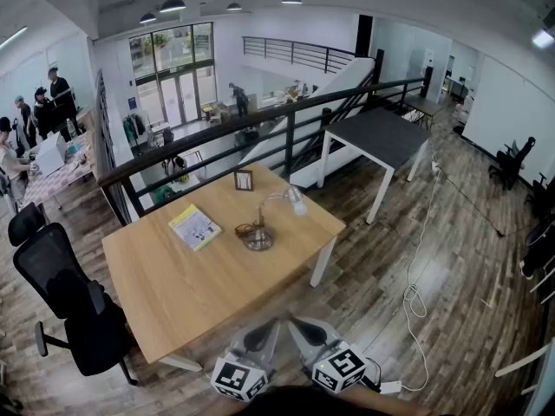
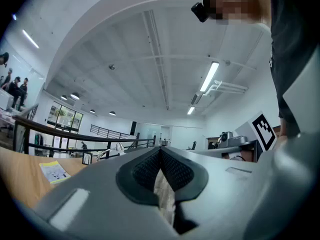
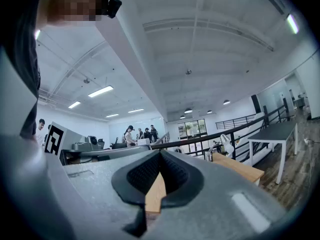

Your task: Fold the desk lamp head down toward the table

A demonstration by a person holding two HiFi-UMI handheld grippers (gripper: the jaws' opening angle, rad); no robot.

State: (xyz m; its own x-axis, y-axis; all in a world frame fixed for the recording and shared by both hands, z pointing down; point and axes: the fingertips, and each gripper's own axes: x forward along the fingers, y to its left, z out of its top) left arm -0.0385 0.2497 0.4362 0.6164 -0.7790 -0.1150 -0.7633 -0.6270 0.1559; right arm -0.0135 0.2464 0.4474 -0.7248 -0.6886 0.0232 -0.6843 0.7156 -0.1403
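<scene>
The desk lamp stands on the wooden table (image 1: 173, 293). Its round base (image 1: 257, 240) is near the table's middle, and its white head (image 1: 296, 201) is raised on a bent arm toward the far right. Both grippers hover off the table's near edge, well short of the lamp. My left gripper (image 1: 267, 326) and right gripper (image 1: 297, 326) are shut with nothing between the jaws. The left gripper view shows the lamp head (image 2: 117, 147) small and far off, beyond the shut left gripper (image 2: 160, 150). In the right gripper view the lamp head (image 3: 225, 142) stands right of the shut right gripper (image 3: 160, 154).
A yellow booklet (image 1: 195, 226) lies left of the lamp, and a small picture frame (image 1: 244, 180) stands at the table's far edge. A black office chair (image 1: 74, 306) is at the table's left. A dark railing (image 1: 260, 120) runs behind, with a dark table (image 1: 377, 137) at right.
</scene>
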